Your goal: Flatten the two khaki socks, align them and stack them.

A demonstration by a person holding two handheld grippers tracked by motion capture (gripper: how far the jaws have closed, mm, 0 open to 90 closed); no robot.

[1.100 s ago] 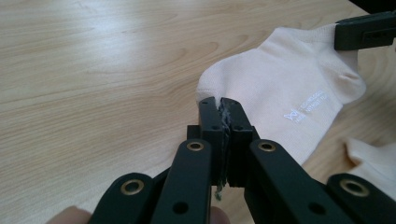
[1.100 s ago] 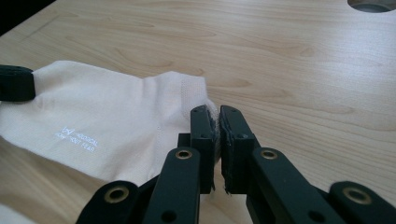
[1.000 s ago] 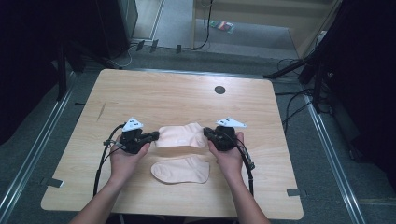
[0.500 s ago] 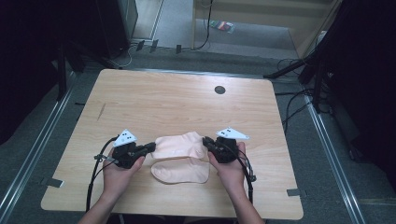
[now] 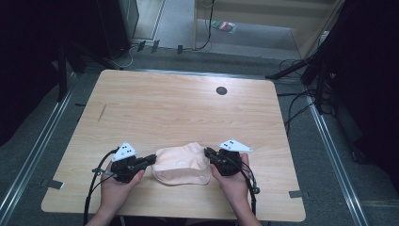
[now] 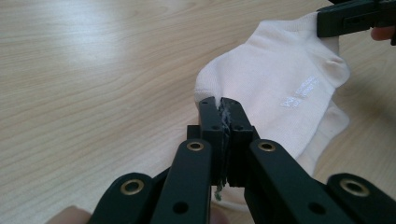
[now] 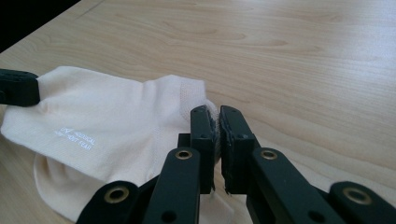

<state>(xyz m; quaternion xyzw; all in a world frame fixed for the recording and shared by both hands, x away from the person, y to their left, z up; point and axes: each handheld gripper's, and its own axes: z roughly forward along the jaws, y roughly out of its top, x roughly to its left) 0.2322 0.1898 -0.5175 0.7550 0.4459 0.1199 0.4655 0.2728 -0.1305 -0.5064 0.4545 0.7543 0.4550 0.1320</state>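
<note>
Two socks, both pale peach: the upper sock (image 5: pixel 181 159) lies laid over the lower sock (image 5: pixel 188 178), whose rounded edge peeks out along the near side. Two grippers, one in each hand. The left gripper (image 5: pixel 151 159) has its jaws pressed together on the upper sock's edge at 9 o'clock of the pile; the right gripper (image 5: pixel 207 152) pinches the same sock's edge at 3 o'clock. Each gripper carries one grey three-cornered plate and trails one black cable.

The pile sits near the front edge of the table (image 5: pixel 179 103), a light wooden top with one small dark round hole (image 5: pixel 221 90) toward 12 o'clock from the socks. Around the table lies grey carpet with metal floor rails at either side, loose cables at 2 o'clock, and dark equipment in the far corners.

The left gripper view brings up what the high view cannot resolve — small white lettering (image 6: pixel 299 91) printed on the upper sock, and the lower sock's margin showing beneath it at 4 o'clock. The right gripper view shows the same lettering (image 7: pixel 74 137) and the knit fabric caught between its own two jaws, with the other gripper's black tip at 9 o'clock.
</note>
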